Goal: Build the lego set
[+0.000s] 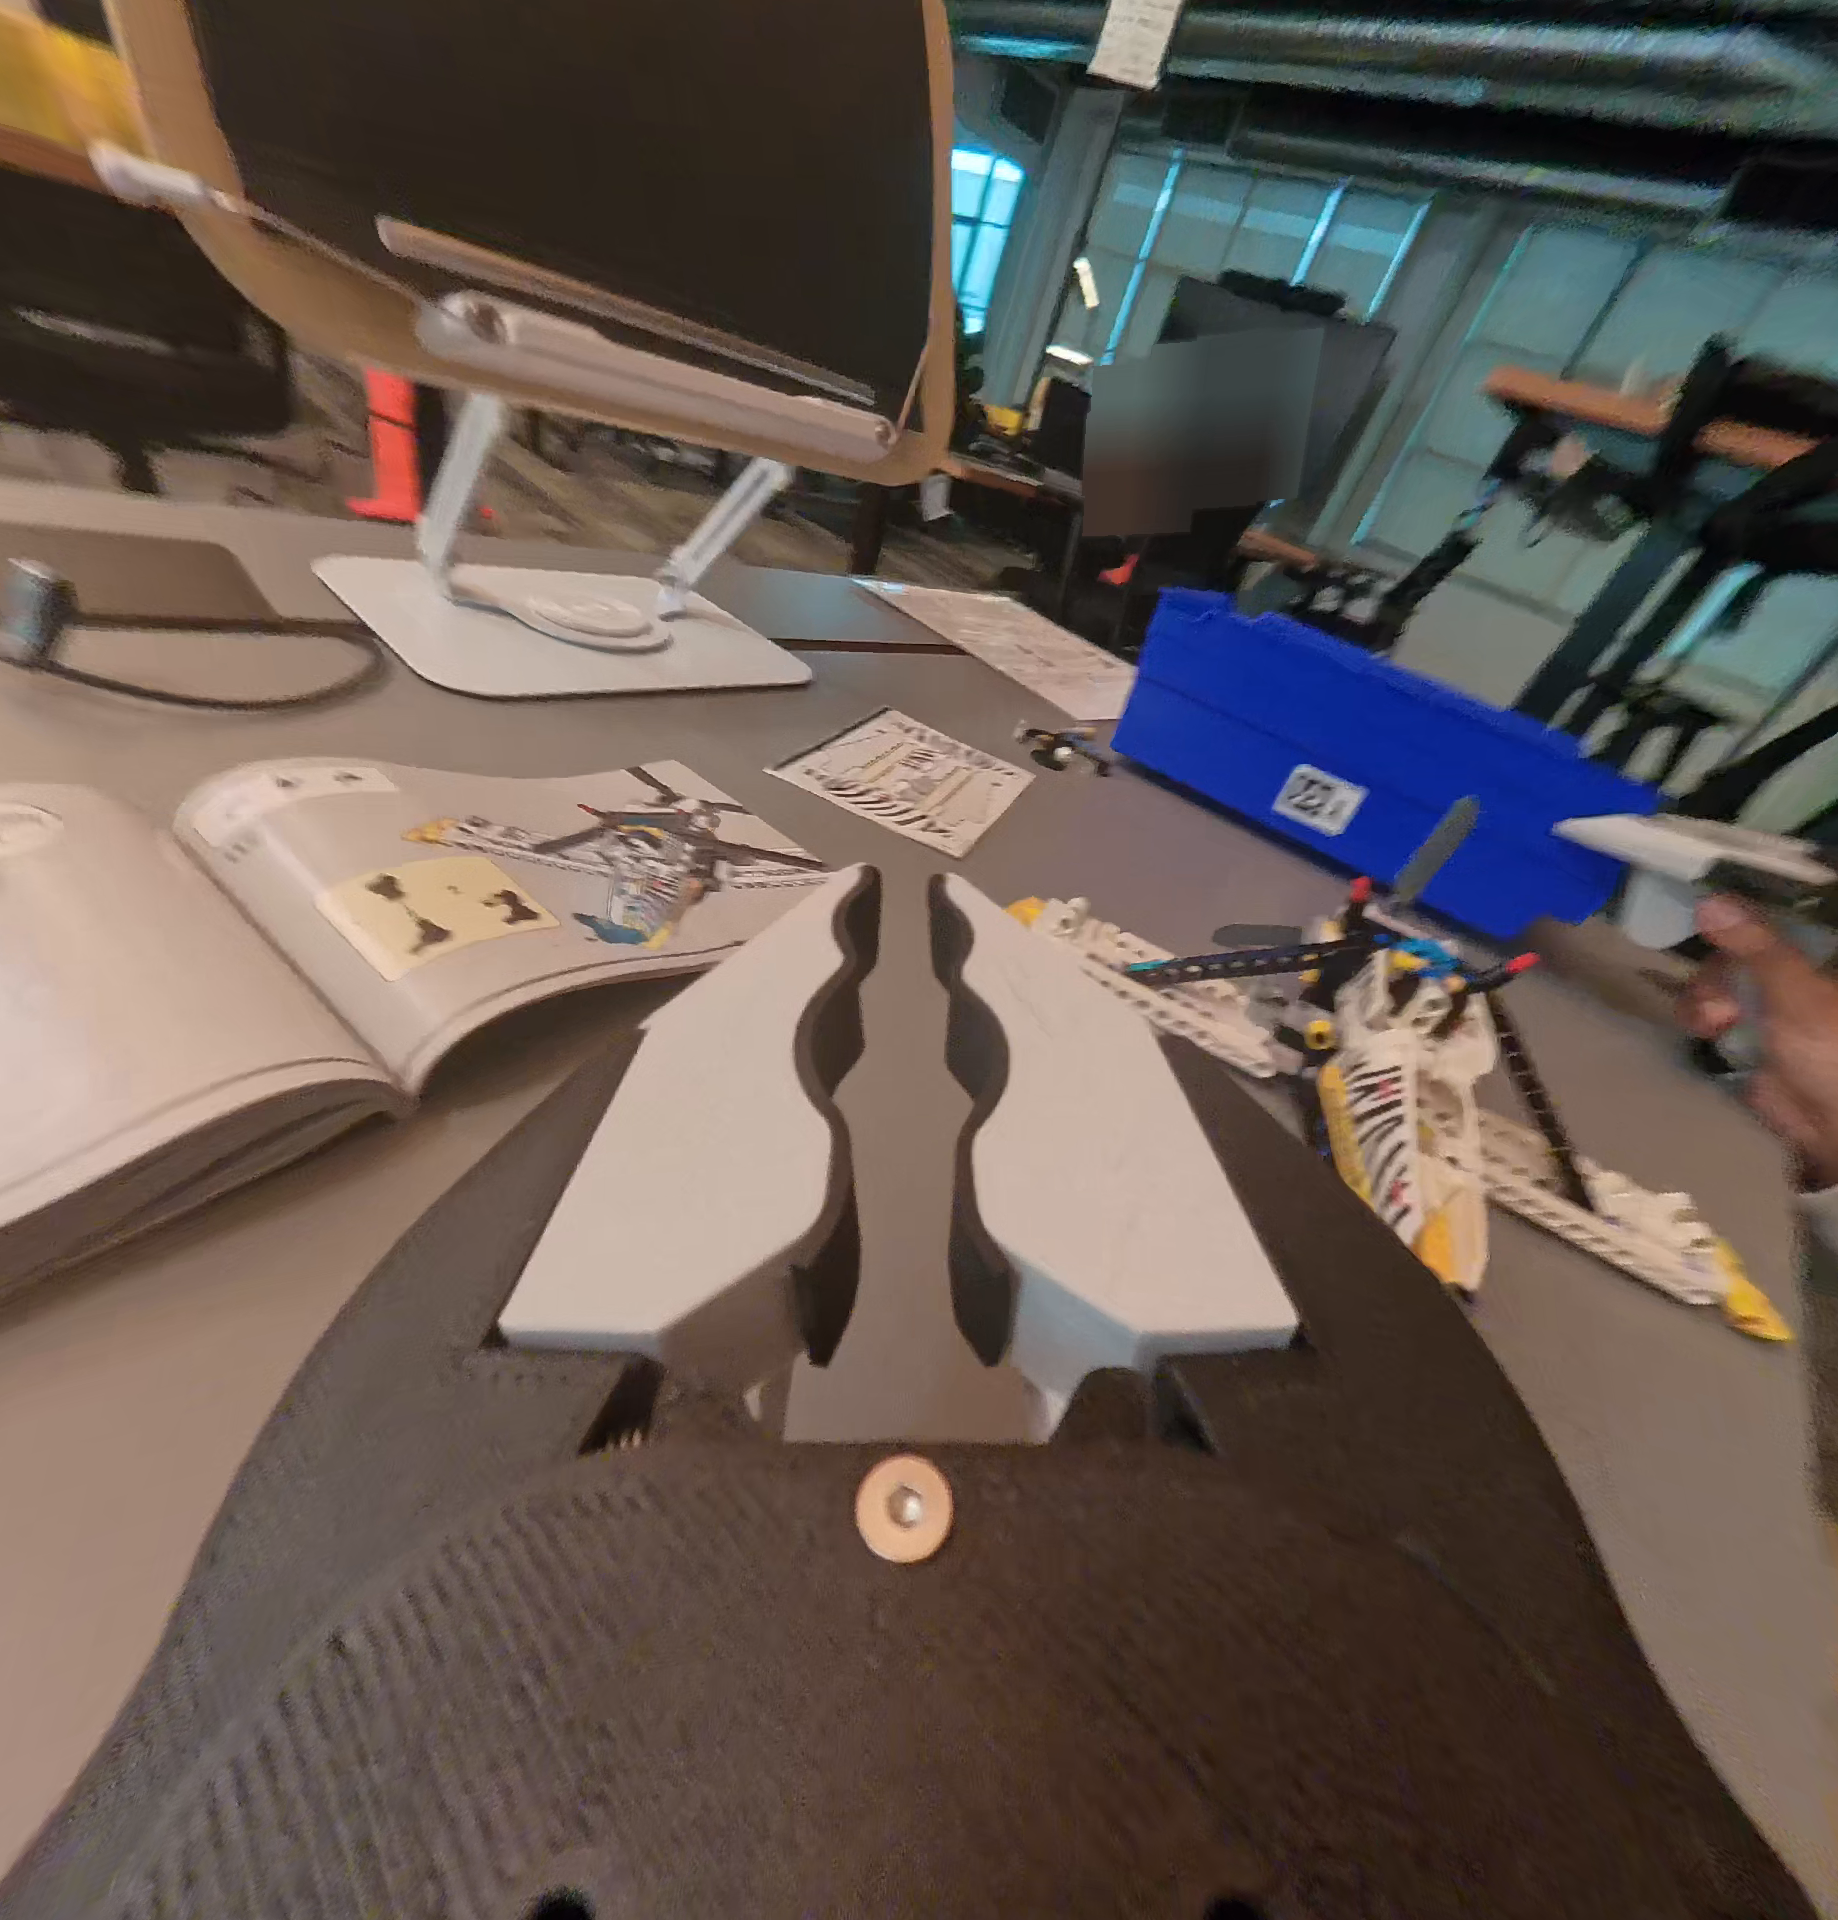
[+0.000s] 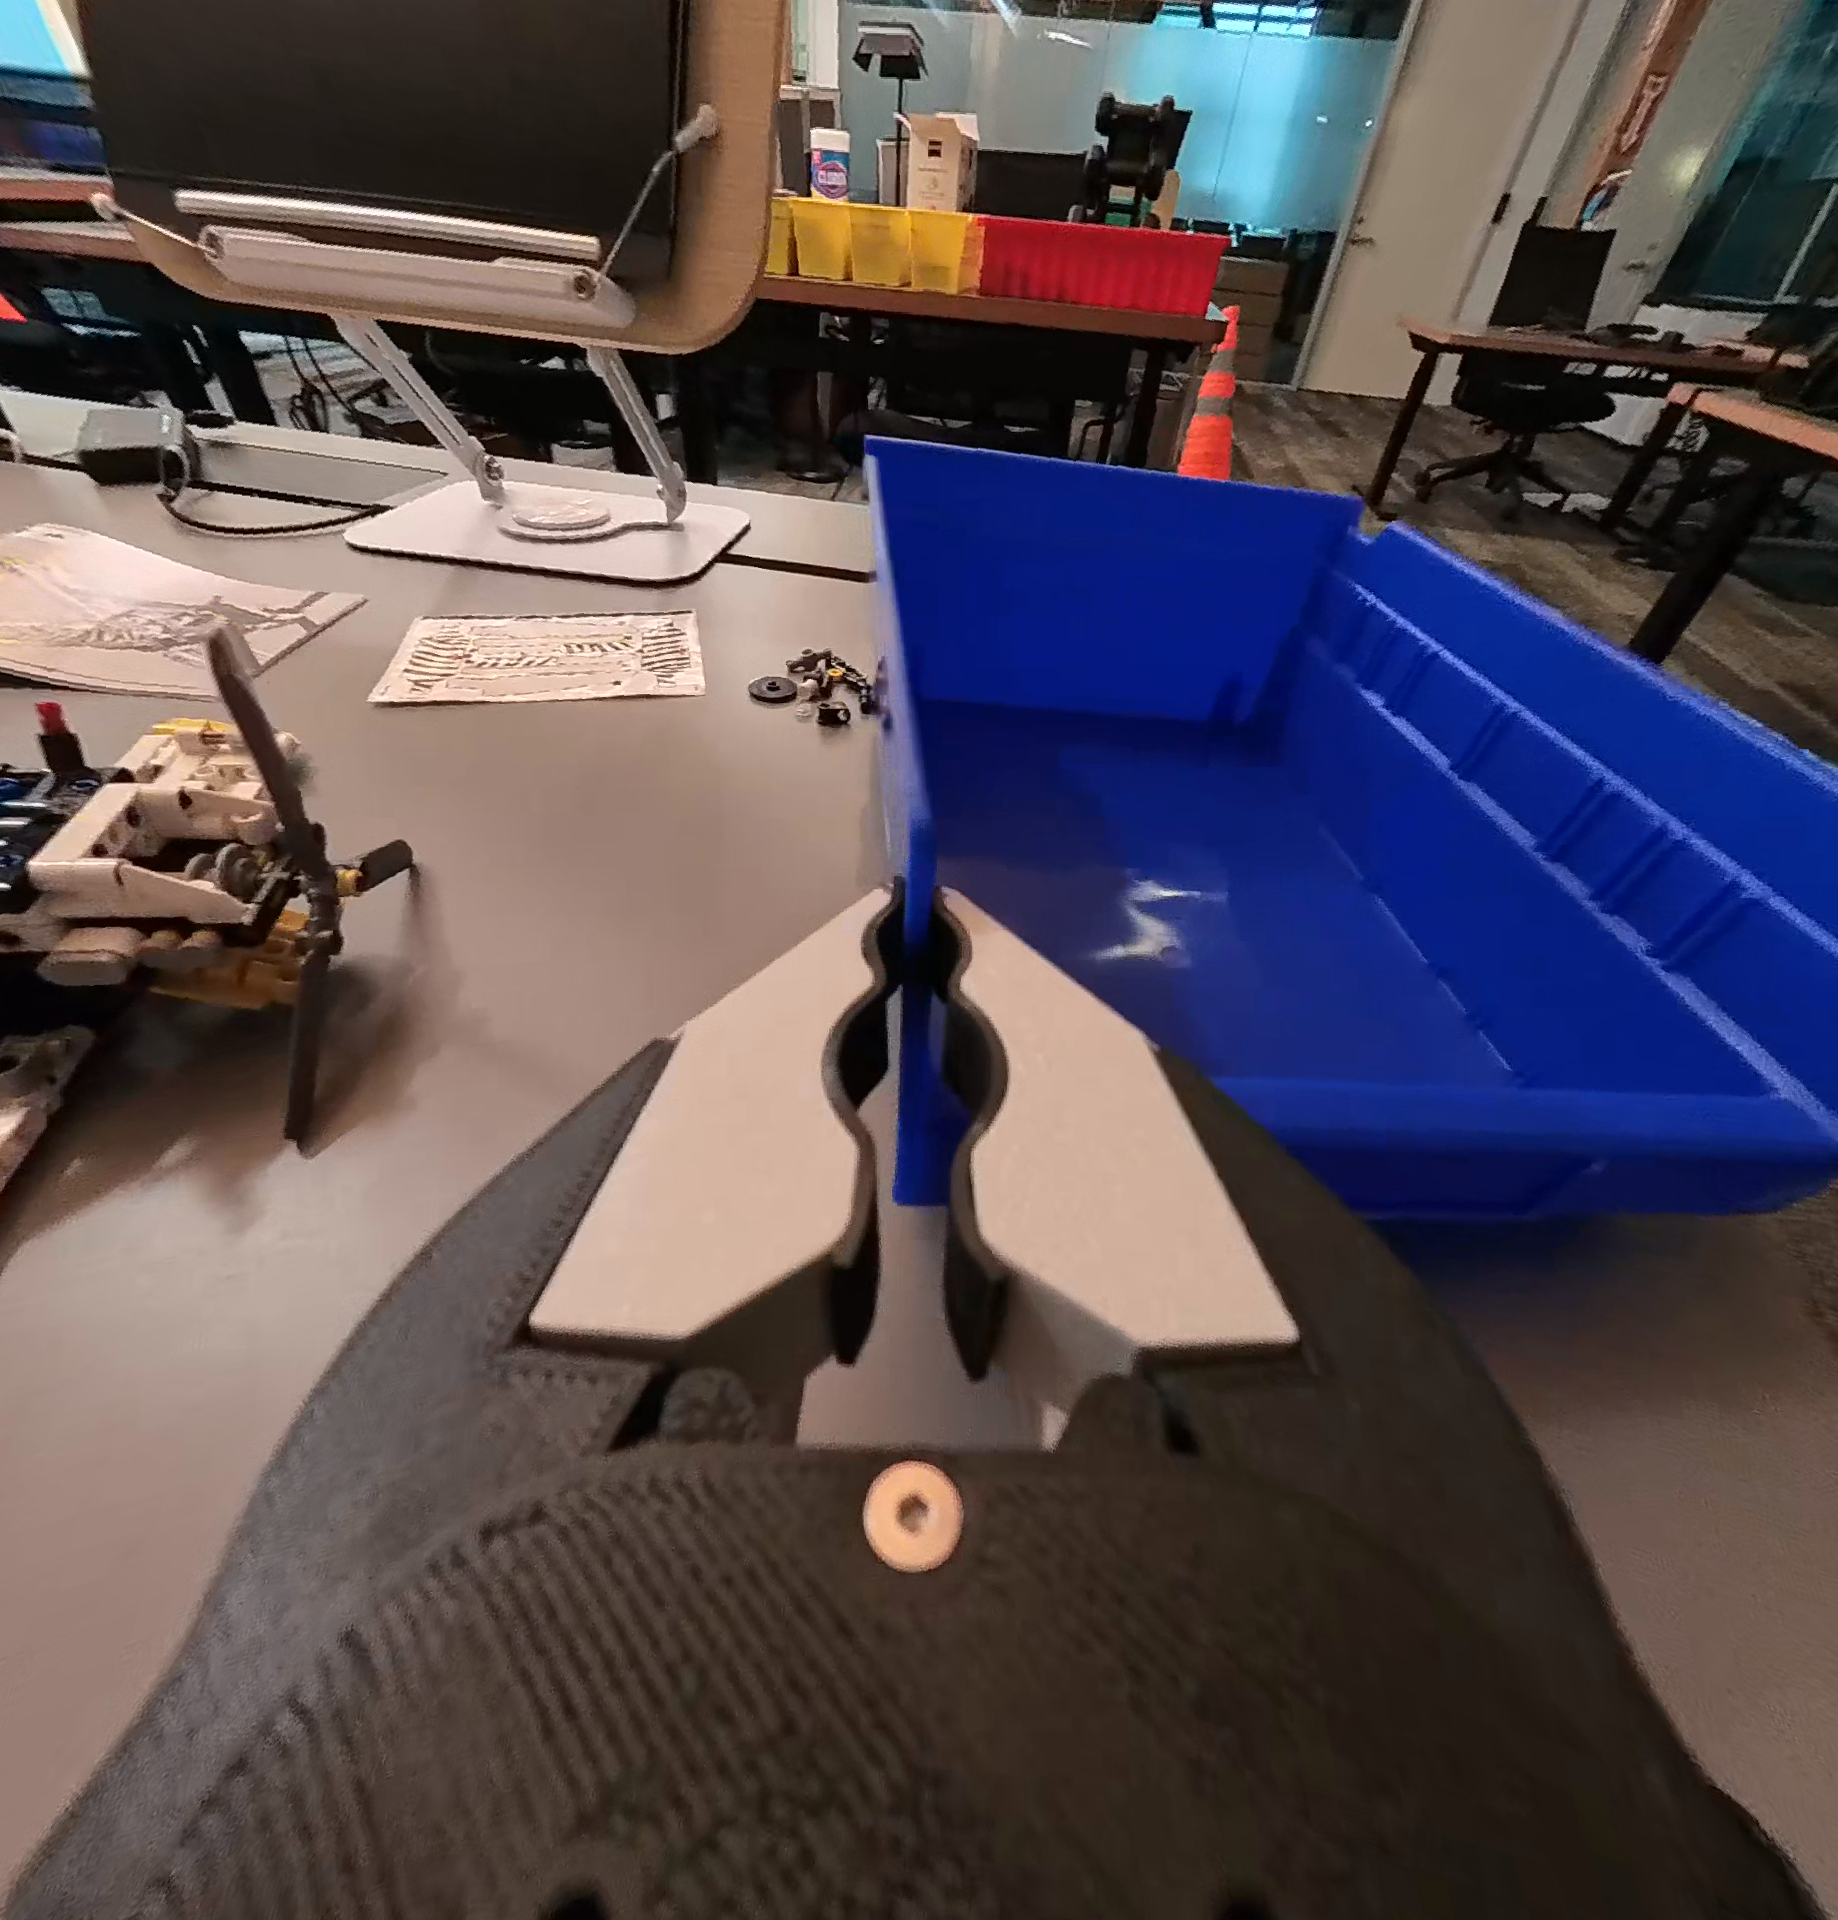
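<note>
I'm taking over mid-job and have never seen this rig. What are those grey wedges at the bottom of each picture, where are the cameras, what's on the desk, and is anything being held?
The grey wedges are the two fingers of hand-held grippers; a person carries one in each hand, and a wide-angle camera on each looks forward along its fingers.

In the left wrist view, the left gripper is slightly open and empty, above the grey desk.

In the right wrist view, the right gripper is shut on the side wall of the blue plastic bin, which looks empty and tilted.

On the desk lie the half-built white, yellow and black lego aircraft with a propeller, an open instruction booklet, a sticker sheet, a few small loose black parts, and a silver stand carrying a dark screen.
</note>
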The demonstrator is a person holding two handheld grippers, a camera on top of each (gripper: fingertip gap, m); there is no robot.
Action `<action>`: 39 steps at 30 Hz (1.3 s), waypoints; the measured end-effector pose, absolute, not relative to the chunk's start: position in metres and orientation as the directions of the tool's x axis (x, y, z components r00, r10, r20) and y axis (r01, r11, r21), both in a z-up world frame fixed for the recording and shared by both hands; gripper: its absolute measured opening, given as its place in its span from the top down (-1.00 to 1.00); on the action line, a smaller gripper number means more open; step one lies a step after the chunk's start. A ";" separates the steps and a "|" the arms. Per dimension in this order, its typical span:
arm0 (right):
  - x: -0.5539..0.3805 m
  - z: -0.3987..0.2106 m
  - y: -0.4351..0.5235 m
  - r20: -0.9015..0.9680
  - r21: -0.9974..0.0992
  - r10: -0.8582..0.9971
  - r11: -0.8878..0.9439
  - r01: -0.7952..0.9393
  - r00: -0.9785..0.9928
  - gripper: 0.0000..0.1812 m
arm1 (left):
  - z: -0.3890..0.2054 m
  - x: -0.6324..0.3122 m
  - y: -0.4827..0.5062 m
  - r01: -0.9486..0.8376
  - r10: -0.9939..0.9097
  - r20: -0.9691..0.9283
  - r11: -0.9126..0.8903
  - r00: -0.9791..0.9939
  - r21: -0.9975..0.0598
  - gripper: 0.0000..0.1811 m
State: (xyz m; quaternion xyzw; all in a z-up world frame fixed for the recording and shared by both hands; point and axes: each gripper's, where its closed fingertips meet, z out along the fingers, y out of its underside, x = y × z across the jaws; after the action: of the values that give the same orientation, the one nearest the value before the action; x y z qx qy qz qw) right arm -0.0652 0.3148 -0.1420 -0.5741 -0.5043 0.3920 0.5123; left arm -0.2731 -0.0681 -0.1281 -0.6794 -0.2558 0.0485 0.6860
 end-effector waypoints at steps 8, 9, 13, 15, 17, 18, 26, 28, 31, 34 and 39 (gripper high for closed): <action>-0.066 -0.146 0.304 0.230 -0.955 0.955 0.185 0.230 0.187 1.00 | -0.131 -0.260 -0.056 0.165 0.553 0.107 -0.056 0.826 -0.985 0.94; -0.066 -0.147 0.301 0.251 -0.950 0.953 0.208 0.233 0.172 1.00 | -0.133 -0.256 -0.052 0.192 0.547 0.136 -0.046 0.826 -0.980 0.92; -0.069 -0.149 0.293 0.327 -0.925 0.934 0.285 0.250 0.146 0.99 | -0.128 -0.238 -0.039 0.246 0.532 0.228 0.038 0.815 -0.968 0.90; -0.069 -0.150 0.290 0.350 -0.916 0.926 0.308 0.256 0.139 0.98 | -0.127 -0.231 -0.034 0.256 0.530 0.229 0.025 0.816 -0.966 0.90; -0.070 -0.152 0.286 0.375 -0.905 0.919 0.335 0.261 0.121 0.97 | -0.125 -0.225 -0.030 0.258 0.532 0.218 -0.001 0.818 -0.966 0.90; -0.071 -0.153 0.284 0.390 -0.898 0.914 0.351 0.265 0.110 0.96 | -0.122 -0.220 -0.027 0.260 0.529 0.217 -0.006 0.820 -0.966 0.90; -0.072 -0.153 0.278 0.425 -0.884 0.901 0.391 0.257 0.091 0.94 | -0.109 -0.194 -0.022 0.272 0.533 0.220 -0.020 0.817 -0.962 0.87; -0.072 -0.153 0.278 0.432 -0.881 0.897 0.399 0.252 0.089 0.94 | -0.111 -0.190 -0.022 0.273 0.541 0.218 -0.024 0.813 -0.962 0.86; -0.073 -0.153 0.277 0.442 -0.877 0.893 0.410 0.249 0.085 0.93 | -0.114 -0.185 -0.021 0.276 0.544 0.211 -0.039 0.812 -0.961 0.86; -0.073 -0.153 0.276 0.442 -0.877 0.893 0.411 0.248 0.084 0.93 | -0.114 -0.185 -0.017 0.273 0.540 0.204 -0.049 0.816 -0.961 0.85; -0.073 -0.152 0.276 0.435 -0.882 0.897 0.406 0.238 0.082 0.92 | -0.111 -0.211 -0.038 0.182 0.732 0.051 -0.101 0.679 -0.978 0.25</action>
State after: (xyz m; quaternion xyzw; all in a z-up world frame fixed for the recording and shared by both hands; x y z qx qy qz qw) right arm -0.0727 0.2764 -0.1519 -0.4625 -0.6131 0.2881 0.5719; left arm -0.2107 -0.0382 -0.1109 -0.7039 -0.3247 0.2345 0.5865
